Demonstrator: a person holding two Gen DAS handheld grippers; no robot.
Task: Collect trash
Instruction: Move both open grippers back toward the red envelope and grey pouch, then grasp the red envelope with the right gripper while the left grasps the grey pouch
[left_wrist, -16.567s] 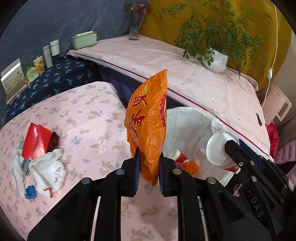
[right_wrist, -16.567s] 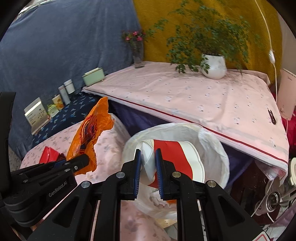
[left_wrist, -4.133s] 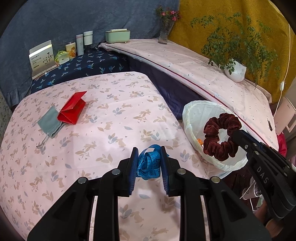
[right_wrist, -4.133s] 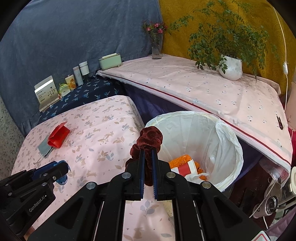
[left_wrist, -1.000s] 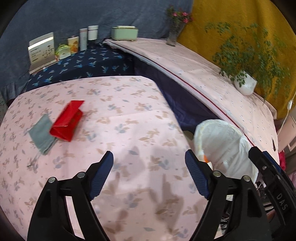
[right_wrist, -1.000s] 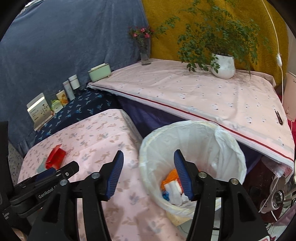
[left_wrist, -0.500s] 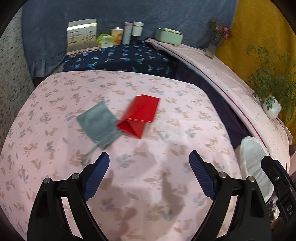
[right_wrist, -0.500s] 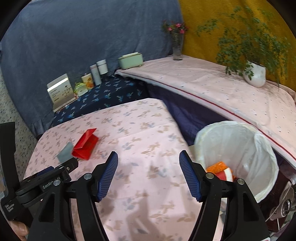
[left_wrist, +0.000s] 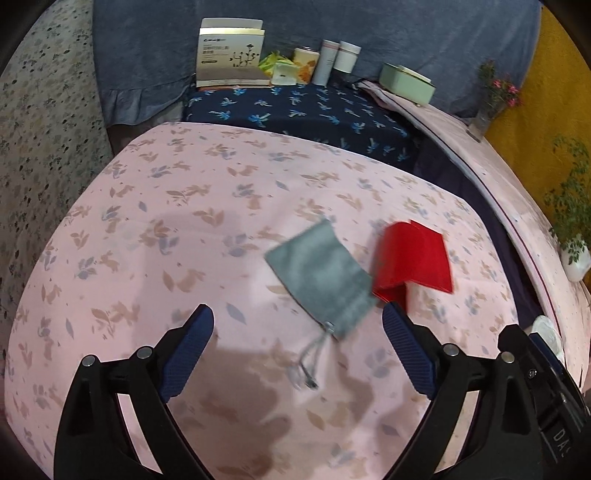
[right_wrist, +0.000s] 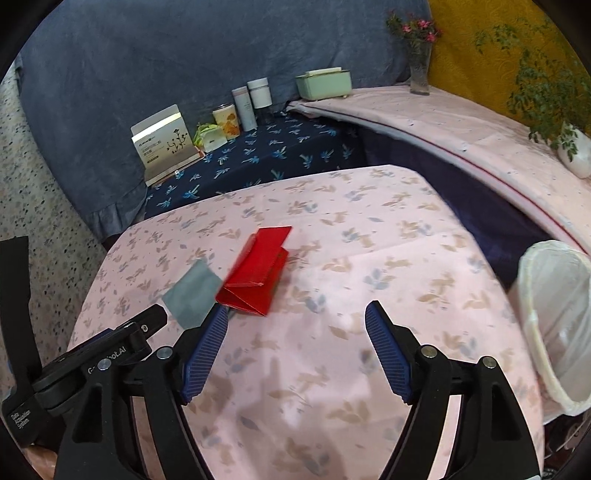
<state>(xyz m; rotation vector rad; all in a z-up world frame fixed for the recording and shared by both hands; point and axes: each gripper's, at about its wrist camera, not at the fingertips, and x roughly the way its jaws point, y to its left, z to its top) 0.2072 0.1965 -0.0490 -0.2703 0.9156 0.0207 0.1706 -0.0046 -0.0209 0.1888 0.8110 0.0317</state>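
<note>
A grey drawstring pouch (left_wrist: 319, 273) and a folded red paper packet (left_wrist: 412, 254) lie side by side on the pink floral tablecloth (left_wrist: 177, 206). My left gripper (left_wrist: 297, 347) is open and empty, just in front of the pouch. My right gripper (right_wrist: 295, 341) is open and empty, a little in front of the red packet (right_wrist: 256, 271); the pouch (right_wrist: 192, 295) lies left of it. The white-lined trash bin (right_wrist: 554, 317) stands off the table's right edge.
A dark blue patterned shelf (right_wrist: 258, 155) behind the table holds a white box (right_wrist: 162, 142), jars (right_wrist: 245, 103) and a green container (right_wrist: 325, 83). A pink-covered bench (right_wrist: 461, 125) carries a flower vase (right_wrist: 419, 55) and a potted plant (right_wrist: 572, 147).
Both grippers have swung left, away from the bin and toward the pouch and red packet, which now lie closer. Both stay open and empty.
</note>
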